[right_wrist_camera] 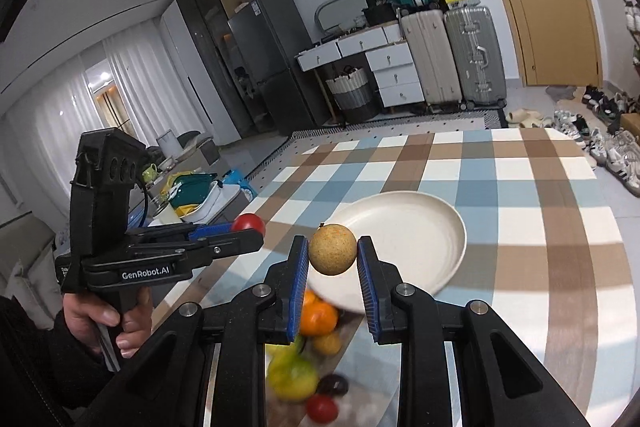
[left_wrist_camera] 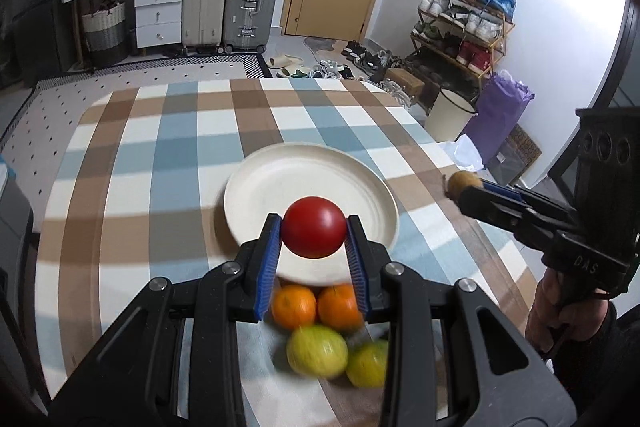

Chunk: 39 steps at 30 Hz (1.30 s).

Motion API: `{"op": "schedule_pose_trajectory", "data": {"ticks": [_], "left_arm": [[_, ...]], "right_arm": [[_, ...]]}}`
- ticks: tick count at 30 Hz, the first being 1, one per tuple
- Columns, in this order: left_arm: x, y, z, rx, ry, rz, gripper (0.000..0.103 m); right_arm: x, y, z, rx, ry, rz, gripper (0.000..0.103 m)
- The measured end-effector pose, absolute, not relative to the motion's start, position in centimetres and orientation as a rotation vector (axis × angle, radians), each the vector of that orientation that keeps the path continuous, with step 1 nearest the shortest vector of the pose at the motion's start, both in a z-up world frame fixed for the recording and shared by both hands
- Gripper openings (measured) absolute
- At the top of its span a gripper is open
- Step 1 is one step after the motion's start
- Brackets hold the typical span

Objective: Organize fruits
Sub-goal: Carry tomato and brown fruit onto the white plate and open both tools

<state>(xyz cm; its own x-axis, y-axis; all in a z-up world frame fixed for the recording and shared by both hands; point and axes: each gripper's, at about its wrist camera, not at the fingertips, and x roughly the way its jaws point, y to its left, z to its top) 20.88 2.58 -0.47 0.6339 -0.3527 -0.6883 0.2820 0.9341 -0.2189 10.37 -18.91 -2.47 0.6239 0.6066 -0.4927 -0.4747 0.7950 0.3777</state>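
In the left wrist view, the left gripper (left_wrist_camera: 313, 233) has its blue pads pressed against both sides of a red tomato (left_wrist_camera: 313, 233), held in the air above the near edge of a cream plate (left_wrist_camera: 280, 179). The plate rests on a checked tablecloth (left_wrist_camera: 160, 147) of blue, brown and white squares. Below the jaws, on the cloth just short of the plate, lie two oranges (left_wrist_camera: 294, 306) side by side and, nearer the camera, two yellow-green fruits (left_wrist_camera: 317, 355), blurred. At the right edge the right gripper (left_wrist_camera: 466, 189) reaches in, closed on a small brown fruit (left_wrist_camera: 462, 183), with a hand (left_wrist_camera: 560, 311) on its grip.

In the right wrist view, the right gripper (right_wrist_camera: 333, 254) is clamped narrowly on the brown fruit (right_wrist_camera: 333, 254), a round speckled one, perhaps a kiwi, above the plate's (right_wrist_camera: 420, 227) near rim. To the left, the left gripper (right_wrist_camera: 248, 227) carries the tomato (right_wrist_camera: 249, 223) off the cloth's (right_wrist_camera: 520, 187) edge, a hand (right_wrist_camera: 108, 319) beneath it. Under the jaws the heap of fruit (right_wrist_camera: 318, 317) shows orange, yellow-green, a dark piece and a second red one (right_wrist_camera: 322, 409), all blurred.
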Motion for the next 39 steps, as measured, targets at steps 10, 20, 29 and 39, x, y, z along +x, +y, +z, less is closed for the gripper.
{"op": "schedule_pose_trajectory", "data": {"ticks": [10,20,29,39], "left_arm": [[31.6,-0.1,-2.9,-0.077,0.904,-0.402,0.029],[37.8,-1.0,-8.4,-0.082,1.026,-0.429,0.029],[39.4,-1.3,-11.1,-0.069,1.064,-0.431,0.029],[39.5,-1.8,-11.1,-0.079,1.071,-0.44,0.029]], "right_arm": [[19.3,-18.1,-4.7,0.22,0.743,0.615,0.025],[24.5,-17.8,-7.9,0.219,0.801,0.589,0.025],[26.5,-16.9,-11.0,0.206,0.867,0.595,0.025],[27.6,-16.9,-12.8,0.237,0.894,0.562,0.041]]}}
